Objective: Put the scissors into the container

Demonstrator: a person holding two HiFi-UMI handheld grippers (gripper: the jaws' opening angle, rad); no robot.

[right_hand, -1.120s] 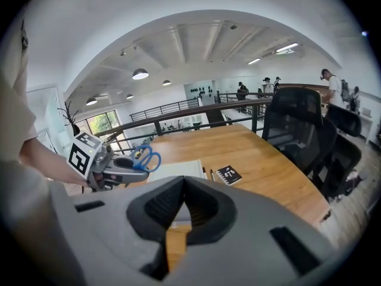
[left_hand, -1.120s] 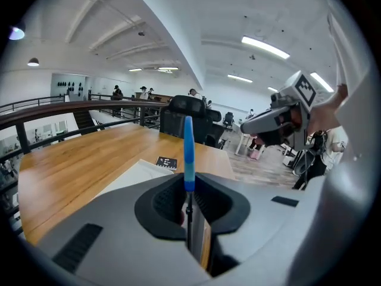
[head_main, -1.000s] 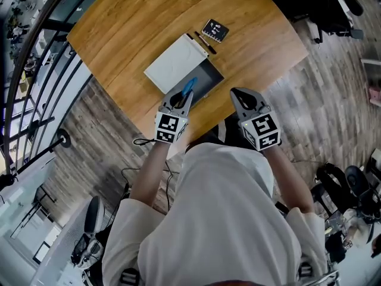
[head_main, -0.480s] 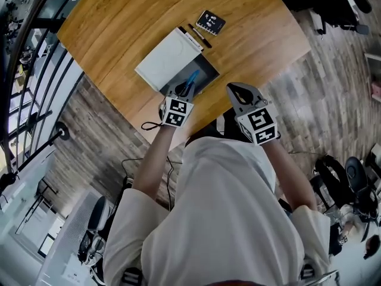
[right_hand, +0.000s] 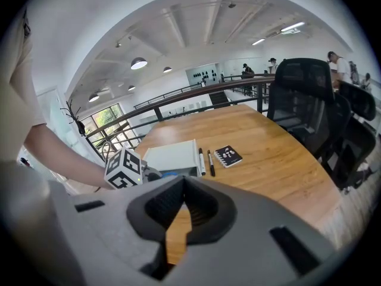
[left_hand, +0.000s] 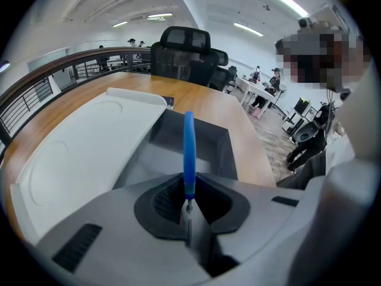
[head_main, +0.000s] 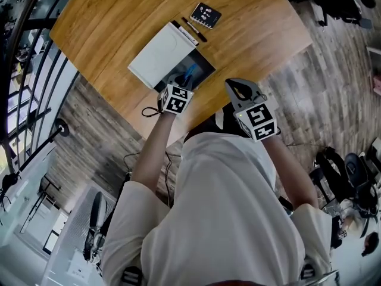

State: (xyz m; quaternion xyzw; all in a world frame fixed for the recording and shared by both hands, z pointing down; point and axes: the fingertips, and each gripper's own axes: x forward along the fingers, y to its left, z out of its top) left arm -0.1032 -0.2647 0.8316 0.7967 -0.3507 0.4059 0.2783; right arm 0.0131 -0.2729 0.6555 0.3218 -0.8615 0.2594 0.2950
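The scissors (left_hand: 189,151) have a blue handle and a metal blade. My left gripper (left_hand: 189,206) is shut on the blade end, and the blue handle sticks out ahead, pointing into the open grey container (left_hand: 208,151). In the head view the left gripper (head_main: 181,83) hangs at the container's (head_main: 204,71) near edge, with the scissors (head_main: 190,73) over its inside. The white lid (head_main: 159,55) lies beside the container at its left. My right gripper (head_main: 238,89) hovers at the table's near edge, to the right of the container. Its jaws stand slightly apart with nothing between them.
Two pens (head_main: 190,30) and a small black notebook (head_main: 205,15) lie on the wooden table (head_main: 113,22) just beyond the container. Black office chairs (right_hand: 303,100) stand at the table's far side. A railing (head_main: 36,82) runs along the table's left edge.
My left gripper has come down and forward with the scissors, from above the container's near edge to low over its inside. The right gripper has sunk a little.
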